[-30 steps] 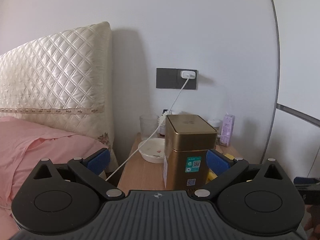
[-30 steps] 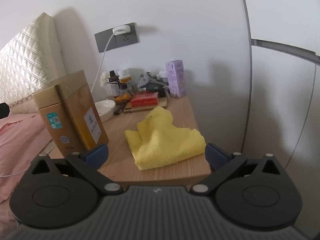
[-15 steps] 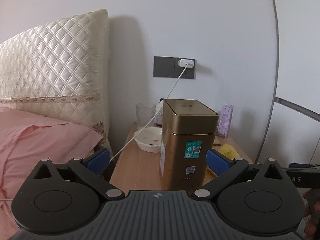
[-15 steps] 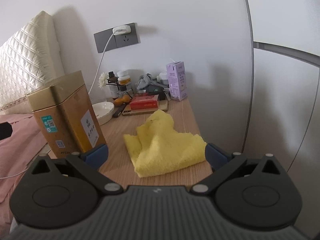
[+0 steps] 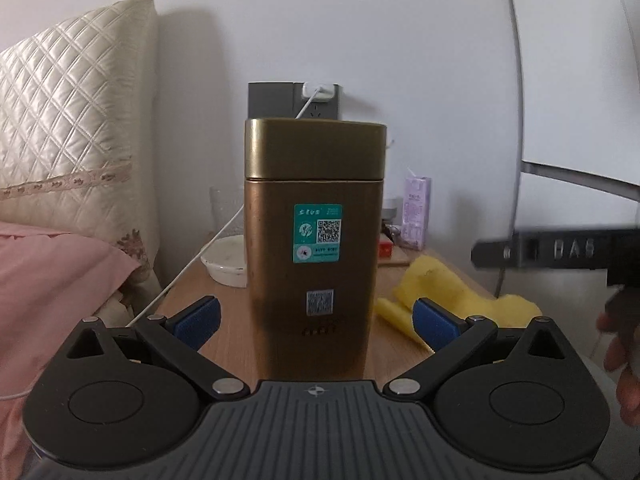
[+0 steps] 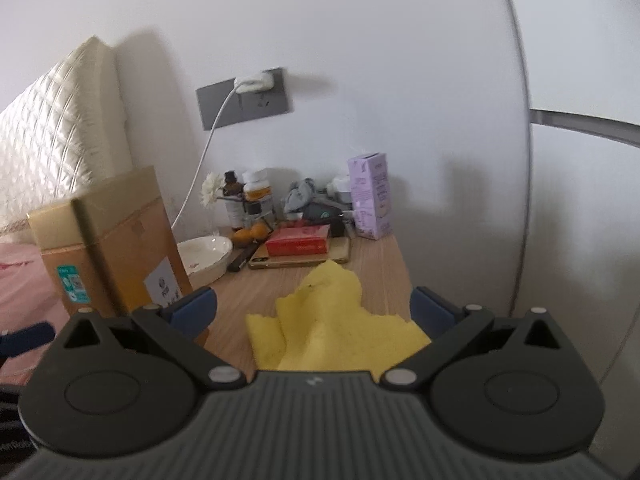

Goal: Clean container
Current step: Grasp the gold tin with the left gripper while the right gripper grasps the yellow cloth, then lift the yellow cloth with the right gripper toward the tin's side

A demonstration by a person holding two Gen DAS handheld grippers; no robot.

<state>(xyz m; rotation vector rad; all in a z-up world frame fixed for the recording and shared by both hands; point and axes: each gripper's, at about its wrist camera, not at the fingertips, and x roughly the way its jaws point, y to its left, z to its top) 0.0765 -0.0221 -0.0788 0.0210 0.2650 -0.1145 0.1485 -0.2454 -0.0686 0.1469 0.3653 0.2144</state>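
A tall gold tin container point(image 5: 314, 240) with a lid stands upright on the wooden nightstand point(image 5: 192, 300). My left gripper point(image 5: 316, 320) is open, its blue pads on either side of the tin's lower part, not touching it. The tin also shows at the left of the right wrist view point(image 6: 108, 240). A crumpled yellow cloth point(image 6: 332, 328) lies on the nightstand's front right; it also shows in the left wrist view point(image 5: 440, 284). My right gripper point(image 6: 312, 312) is open, its pads straddling the cloth just above it.
A white dish point(image 6: 206, 254), a charger cable point(image 6: 200, 168), small bottles point(image 6: 256, 196), a red box point(image 6: 300, 240) on a phone and a purple carton point(image 6: 370, 196) crowd the back. A pink bed point(image 5: 48, 280) and quilted headboard point(image 5: 72, 140) lie left. A white wall lies right.
My left gripper has moved in close and lower, so the tin now stands between its pads. My right gripper has moved forward and down over the yellow cloth.
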